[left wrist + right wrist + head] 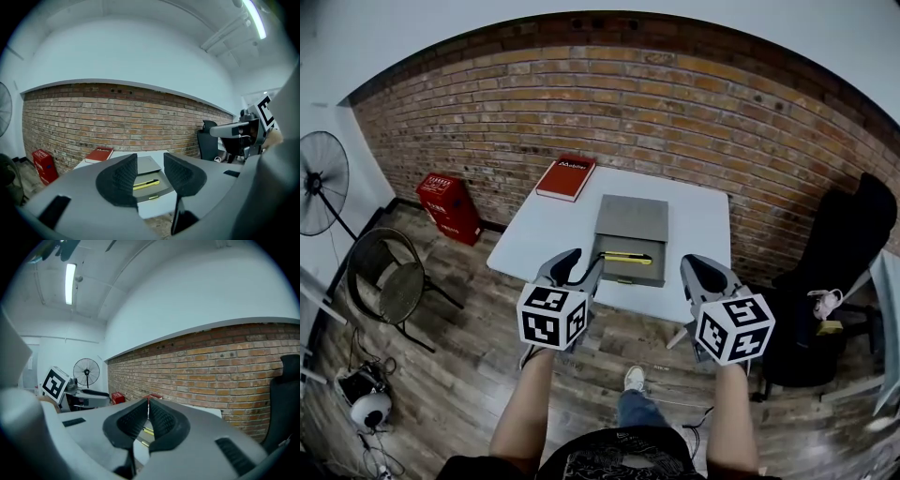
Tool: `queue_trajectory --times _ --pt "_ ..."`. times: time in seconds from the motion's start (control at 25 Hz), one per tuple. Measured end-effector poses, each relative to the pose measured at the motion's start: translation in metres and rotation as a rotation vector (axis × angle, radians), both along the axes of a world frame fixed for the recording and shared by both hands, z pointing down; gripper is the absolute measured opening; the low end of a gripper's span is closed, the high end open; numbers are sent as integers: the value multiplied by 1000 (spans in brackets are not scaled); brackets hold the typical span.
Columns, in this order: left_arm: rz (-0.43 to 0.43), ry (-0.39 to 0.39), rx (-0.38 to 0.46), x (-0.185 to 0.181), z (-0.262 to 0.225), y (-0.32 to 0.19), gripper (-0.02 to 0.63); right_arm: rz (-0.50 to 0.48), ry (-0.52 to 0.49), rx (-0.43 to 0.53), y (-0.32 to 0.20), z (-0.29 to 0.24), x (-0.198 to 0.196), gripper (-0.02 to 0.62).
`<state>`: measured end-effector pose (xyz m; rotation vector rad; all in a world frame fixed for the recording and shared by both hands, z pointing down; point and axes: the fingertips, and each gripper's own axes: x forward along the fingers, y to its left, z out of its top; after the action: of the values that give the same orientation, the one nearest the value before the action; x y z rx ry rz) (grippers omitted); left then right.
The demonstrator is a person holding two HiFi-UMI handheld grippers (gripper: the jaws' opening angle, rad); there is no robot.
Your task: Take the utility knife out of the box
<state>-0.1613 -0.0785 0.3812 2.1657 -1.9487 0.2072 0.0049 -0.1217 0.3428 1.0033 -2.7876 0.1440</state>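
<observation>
A grey box point(631, 220) sits on the white table point(551, 232), its front drawer pulled out toward me. The yellow utility knife point(626, 257) lies across that drawer; in the left gripper view the knife point(146, 184) shows between the jaws, farther off. My left gripper point(579, 266) hovers before the table's near edge, left of the drawer, open with nothing between its pads point(121, 180). My right gripper point(705, 272) hangs to the right of the drawer, short of the table edge. Its pads point(159, 418) meet at the tips with nothing held, and a sliver of the knife point(148, 431) shows below them.
A red book point(566, 176) lies on the table's far left corner. A brick wall runs behind the table. On the floor stand a red case point(449, 207), a fan point(321, 183) and a round chair point(389, 281) at left, and a black chair point(844, 262) at right.
</observation>
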Motion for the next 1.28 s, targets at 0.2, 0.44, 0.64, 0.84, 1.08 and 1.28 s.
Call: queue_trajectory --times 0.2,0.44,0.64,0.84,1.08,1.28 --pt "1 -7 -7 -12 4 -41 176 -14 -4 -6 -43 5 -16 21" --pt "-17 -8 -18 -27 7 -107 176 -28 -3 -19 -114 9 -28 21" --pt "-16 -26 -23 -32 5 -159 176 -33 -2 -49 -174 15 -36 21" --pt "-19 -38 -28 -40 4 -199 176 -45 -15 -59 -218 15 -43 21" --pt "-10 -52 -46 -47 8 -221 176 -52 -30 -72 -241 19 -53 21" --pt "45 -56 -52 -51 13 -235 176 -25 -17 -68 -246 22 -63 21"
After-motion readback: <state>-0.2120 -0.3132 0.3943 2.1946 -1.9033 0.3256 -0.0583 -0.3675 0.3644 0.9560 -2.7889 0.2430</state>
